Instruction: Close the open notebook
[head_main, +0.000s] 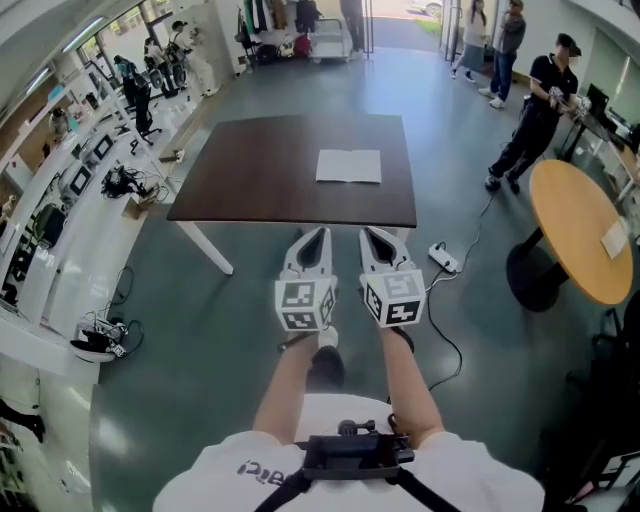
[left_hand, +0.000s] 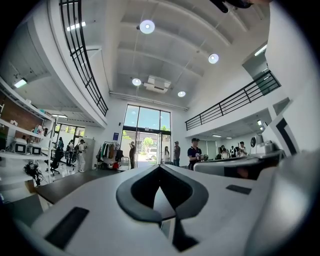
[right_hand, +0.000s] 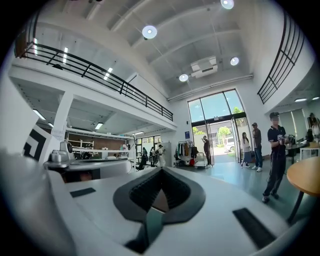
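Left hand-held gripper (head_main: 320, 234) and right hand-held gripper (head_main: 369, 234), jaws together, empty.

No readable text, print on the person's shirt (head_main: 262, 468) too cut off

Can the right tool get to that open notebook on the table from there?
Probably yes: only bare table lies between the right tool and the notebook, but the tool is back at the near edge.
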